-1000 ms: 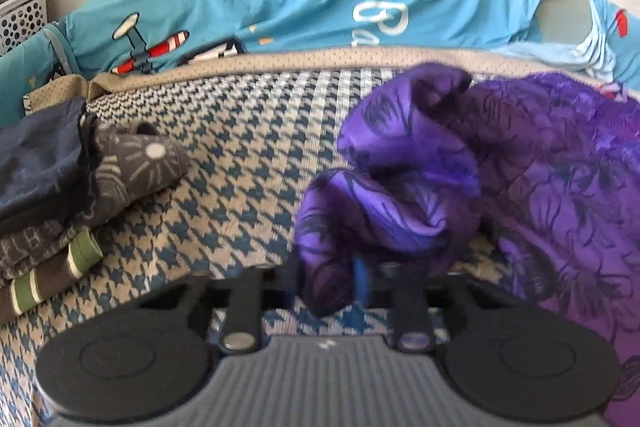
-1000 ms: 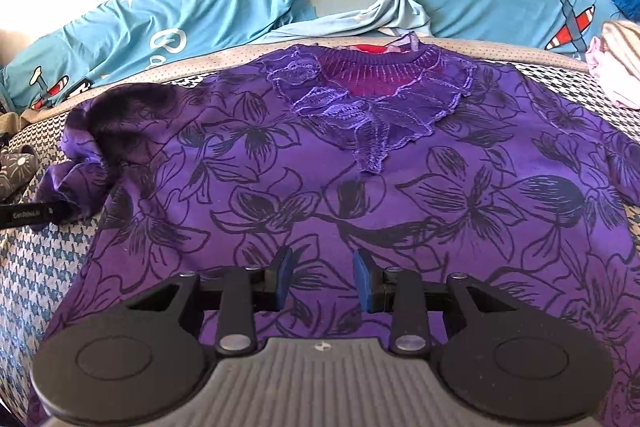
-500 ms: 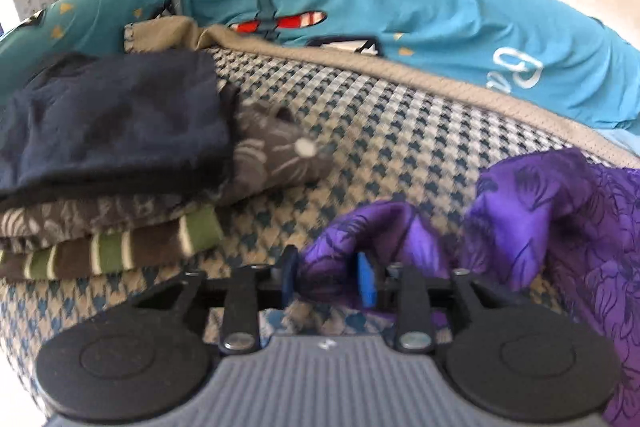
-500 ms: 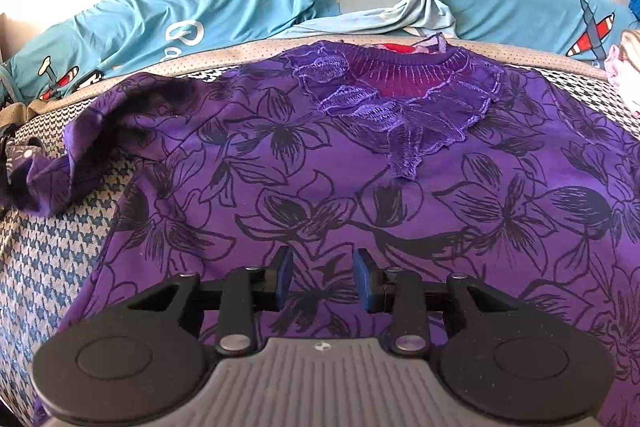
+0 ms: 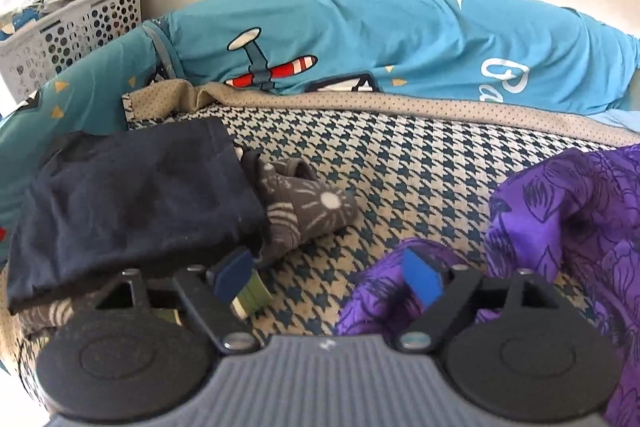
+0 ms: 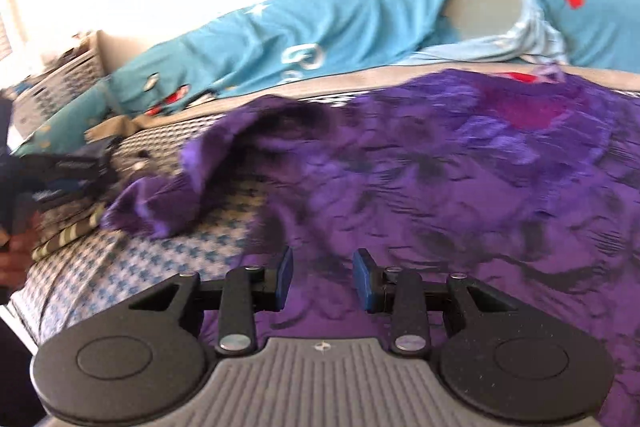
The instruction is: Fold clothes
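purple floral top (image 6: pixel 460 187) spread flat on bed – left sleeve (image 5: pixel 384 291) crumpled; folded stack (image 5: pixel 132 203) nearby.

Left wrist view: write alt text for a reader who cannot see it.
The left gripper, fingers spread wide, hovers over a houndstooth bedcover with nothing between them. A crumpled sleeve of a purple floral top lies beside its right finger; a stack of folded clothes, navy on top, sits to the left. Behind are teal airplane-print bedding and a white laundry basket.

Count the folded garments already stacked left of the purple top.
3 visible: a navy piece on top, a grey sunburst-print piece poking out beneath it, and a green-striped piece at the bottom behind the left gripper. More may be hidden underneath.
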`<act>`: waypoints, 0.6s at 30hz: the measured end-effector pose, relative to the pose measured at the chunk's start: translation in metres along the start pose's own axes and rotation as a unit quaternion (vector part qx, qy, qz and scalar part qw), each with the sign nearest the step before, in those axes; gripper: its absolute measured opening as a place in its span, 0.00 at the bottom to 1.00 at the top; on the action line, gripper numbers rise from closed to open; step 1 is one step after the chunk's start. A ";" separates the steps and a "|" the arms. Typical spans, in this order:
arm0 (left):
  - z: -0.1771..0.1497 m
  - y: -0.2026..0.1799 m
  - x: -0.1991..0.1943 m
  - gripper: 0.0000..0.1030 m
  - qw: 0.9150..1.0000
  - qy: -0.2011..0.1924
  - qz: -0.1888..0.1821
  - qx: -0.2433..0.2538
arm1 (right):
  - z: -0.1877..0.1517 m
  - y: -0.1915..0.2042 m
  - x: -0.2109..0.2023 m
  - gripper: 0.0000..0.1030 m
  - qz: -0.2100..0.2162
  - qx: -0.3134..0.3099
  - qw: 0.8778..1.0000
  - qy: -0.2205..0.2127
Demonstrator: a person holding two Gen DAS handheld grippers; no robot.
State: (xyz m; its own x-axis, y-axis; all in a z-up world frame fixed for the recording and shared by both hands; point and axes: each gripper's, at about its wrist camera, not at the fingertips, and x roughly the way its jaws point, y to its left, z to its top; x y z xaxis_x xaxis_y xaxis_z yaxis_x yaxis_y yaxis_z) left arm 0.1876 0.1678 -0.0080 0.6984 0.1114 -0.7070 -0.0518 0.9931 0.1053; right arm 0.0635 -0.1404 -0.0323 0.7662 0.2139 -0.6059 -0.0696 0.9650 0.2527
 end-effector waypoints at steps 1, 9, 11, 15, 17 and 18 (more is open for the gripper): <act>0.001 0.002 0.002 0.82 1.000 0.003 0.000 -0.004 | -0.001 0.004 0.002 0.31 0.010 -0.007 1.000 0.000; 0.011 0.011 0.026 0.91 1.000 0.015 0.021 -0.008 | -0.011 0.039 0.018 0.31 0.069 -0.068 0.995 0.001; 0.012 0.012 0.033 0.91 1.000 0.025 0.018 -0.005 | -0.012 0.047 0.023 0.31 0.072 -0.077 0.994 0.001; 0.011 0.011 0.038 0.93 0.999 0.026 0.025 0.007 | -0.013 0.064 0.035 0.31 0.076 -0.096 0.992 0.001; 0.011 0.011 0.040 0.94 0.999 0.024 0.033 0.012 | -0.014 0.072 0.041 0.31 0.079 -0.106 0.991 0.002; 0.012 0.011 0.041 0.94 0.999 0.022 0.039 0.015 | -0.015 0.076 0.043 0.31 0.080 -0.111 0.991 0.002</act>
State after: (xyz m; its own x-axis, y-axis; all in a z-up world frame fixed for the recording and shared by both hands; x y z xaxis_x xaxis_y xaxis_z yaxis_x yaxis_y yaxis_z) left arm 0.2245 0.1832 -0.0277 0.6603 0.1909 -0.7263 -0.0833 0.9798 0.1818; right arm 0.0821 -0.0557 -0.0505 0.7318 0.3667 -0.5744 -0.3283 0.9283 0.1743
